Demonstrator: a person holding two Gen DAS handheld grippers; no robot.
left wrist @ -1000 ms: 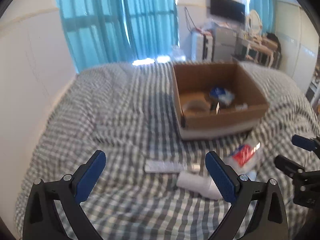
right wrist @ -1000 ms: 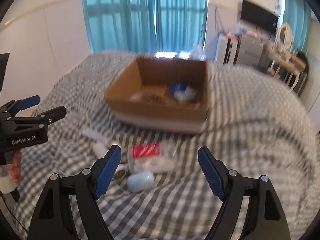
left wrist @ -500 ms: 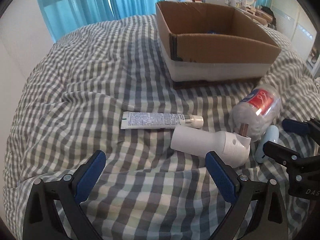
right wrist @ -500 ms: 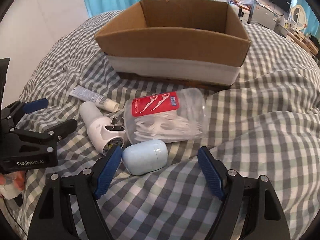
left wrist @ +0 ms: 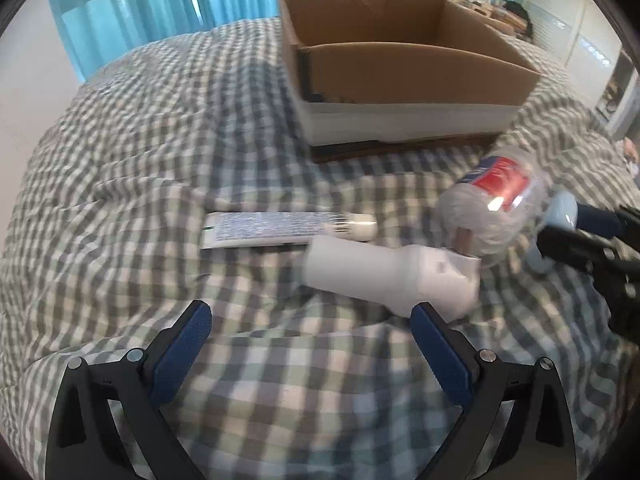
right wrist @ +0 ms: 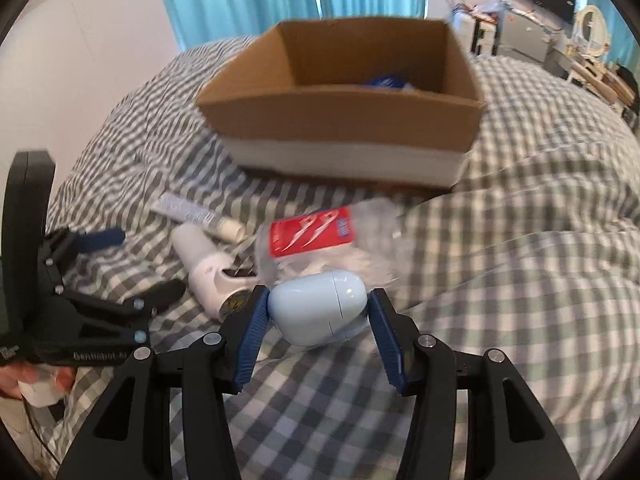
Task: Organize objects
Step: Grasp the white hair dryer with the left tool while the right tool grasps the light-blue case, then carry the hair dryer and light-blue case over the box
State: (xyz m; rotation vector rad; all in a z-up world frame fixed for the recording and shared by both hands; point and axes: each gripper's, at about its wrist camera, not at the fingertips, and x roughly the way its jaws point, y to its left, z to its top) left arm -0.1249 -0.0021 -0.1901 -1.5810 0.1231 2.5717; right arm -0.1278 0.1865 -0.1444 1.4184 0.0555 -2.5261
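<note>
Between the left gripper's [left wrist: 310, 344] wide-spread fingers lies only checked quilt [left wrist: 120, 168]; they hold nothing. Just beyond the right fingertip rests the white device [left wrist: 384, 276], with the tube [left wrist: 280, 228] past it and the clear tub [left wrist: 492, 204] off to the right. Half a second ago this gripper sat a little farther back; it has crept nearer the device. Far ahead stands the box [left wrist: 400, 60]. At the right edge, the case [left wrist: 560, 216] peeks out beside the other gripper. From the right wrist, the right gripper [right wrist: 316, 312] shows the real change: its fingers, wide half a second ago with the case lying ahead of them, have narrowed onto the pale blue case [right wrist: 318, 306], one pad on each end. Motion blur leaves it unclear whether the case is off the quilt. Beyond the fingertips sits the tub [right wrist: 320, 236], left of it the device [right wrist: 208, 264] and tube [right wrist: 196, 216], then the box [right wrist: 340, 120] with something blue inside. I judge the grasp made, so carrying the case to the box likely comes next, while the left gripper lines up for the device.
</note>
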